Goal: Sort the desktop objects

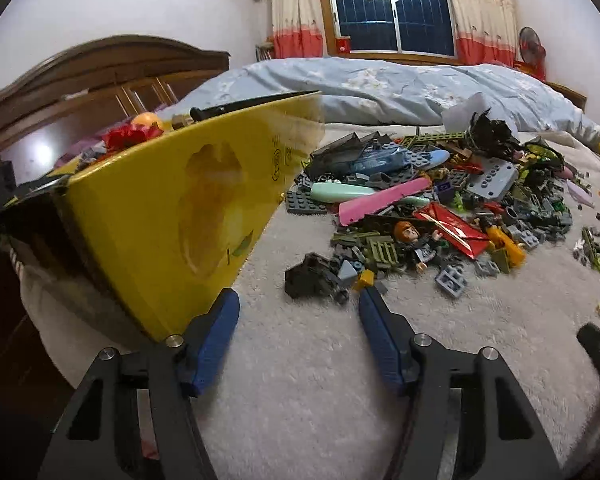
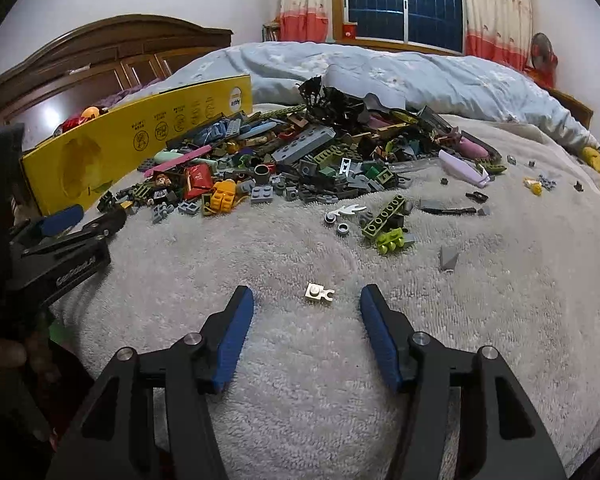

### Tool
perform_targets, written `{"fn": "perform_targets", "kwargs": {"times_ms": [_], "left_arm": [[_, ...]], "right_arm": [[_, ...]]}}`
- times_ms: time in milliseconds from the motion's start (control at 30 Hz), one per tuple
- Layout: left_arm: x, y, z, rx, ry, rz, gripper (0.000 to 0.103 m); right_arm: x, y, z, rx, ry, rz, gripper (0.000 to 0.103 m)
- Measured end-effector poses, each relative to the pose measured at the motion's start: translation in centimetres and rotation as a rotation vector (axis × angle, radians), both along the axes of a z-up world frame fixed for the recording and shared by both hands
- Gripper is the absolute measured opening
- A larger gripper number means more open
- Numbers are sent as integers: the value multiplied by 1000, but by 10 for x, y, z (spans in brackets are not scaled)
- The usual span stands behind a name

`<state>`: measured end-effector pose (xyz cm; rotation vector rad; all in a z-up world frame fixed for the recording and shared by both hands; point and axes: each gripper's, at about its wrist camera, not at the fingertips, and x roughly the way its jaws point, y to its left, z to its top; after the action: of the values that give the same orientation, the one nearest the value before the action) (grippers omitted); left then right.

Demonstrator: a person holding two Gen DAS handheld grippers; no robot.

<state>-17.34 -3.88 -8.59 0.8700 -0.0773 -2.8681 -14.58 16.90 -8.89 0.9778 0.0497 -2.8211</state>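
Right hand-held gripper (image 2: 307, 300) hovering fingers apart over the small tan clip piece (image 2: 319, 293) lying alone on the towel (image 2: 300, 360), nearer than the brick pile (image 2: 300, 156): better dropped straight down, pinched gently, then carried left to the yellow box (image 2: 140, 148).

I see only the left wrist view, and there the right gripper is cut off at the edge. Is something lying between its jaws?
Observer: Yes. A small tan plate lies on the towel between the open jaws of the right gripper. Neither jaw touches it.
Operator: Is any other loose piece near it that I cannot see?
Observer: A grey wedge lies alone on the towel, farther out and to the right of the plate, apart from the big pile.
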Motion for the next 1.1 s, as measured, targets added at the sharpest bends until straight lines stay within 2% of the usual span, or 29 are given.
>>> {"fn": "perform_targets", "kwargs": {"times_ms": [167, 233, 267, 300, 333, 400, 533, 600, 767, 833, 900, 933, 967, 1033, 1100], "left_arm": [[-1, 1, 1, -6, 17, -6, 58], [-1, 1, 3, 5, 37, -9, 53], [0, 0, 4, 20, 42, -9, 45], [0, 0, 4, 31, 40, -12, 33], [-1, 0, 2, 36, 24, -22, 28], [-2, 4, -1, 20, 7, -29, 19], [10, 19, 2, -64, 54, -68, 18], [18, 25, 7, -82, 90, -99, 18], [48, 49, 27, -99, 185, -241, 19], [49, 62, 24, -106, 131, -302, 21], [42, 71, 13, -121, 35, -316, 36], [38, 75, 6, -124, -25, -305, 37], [37, 74, 3, -124, -44, -283, 37], [47, 70, 9, -108, -23, -256, 37], [55, 63, 14, -68, -33, -263, 37]], "right_arm": [[3, -3, 1, 21, 12, 7, 49], [3, -4, 2, 31, 17, 14, 37], [3, -5, 4, 40, 21, 19, 33], [4, -6, 4, 48, 27, 28, 15], [5, -7, 6, 66, 39, 34, 11], [5, -8, 6, 78, 43, 40, 11], [8, -8, 10, 95, 71, 49, 11], [11, -8, 14, 104, 93, 46, 11], [28, -11, 32, 153, 220, 60, 11], [37, -16, 39, 180, 273, 76, 11], [40, -20, 41, 184, 283, 86, 11], [41, -21, 41, 185, 280, 89, 11], [42, -22, 41, 187, 274, 91, 11], [44, -24, 39, 198, 261, 101, 11], [49, -23, 37, 216, 264, 105, 11]]}}
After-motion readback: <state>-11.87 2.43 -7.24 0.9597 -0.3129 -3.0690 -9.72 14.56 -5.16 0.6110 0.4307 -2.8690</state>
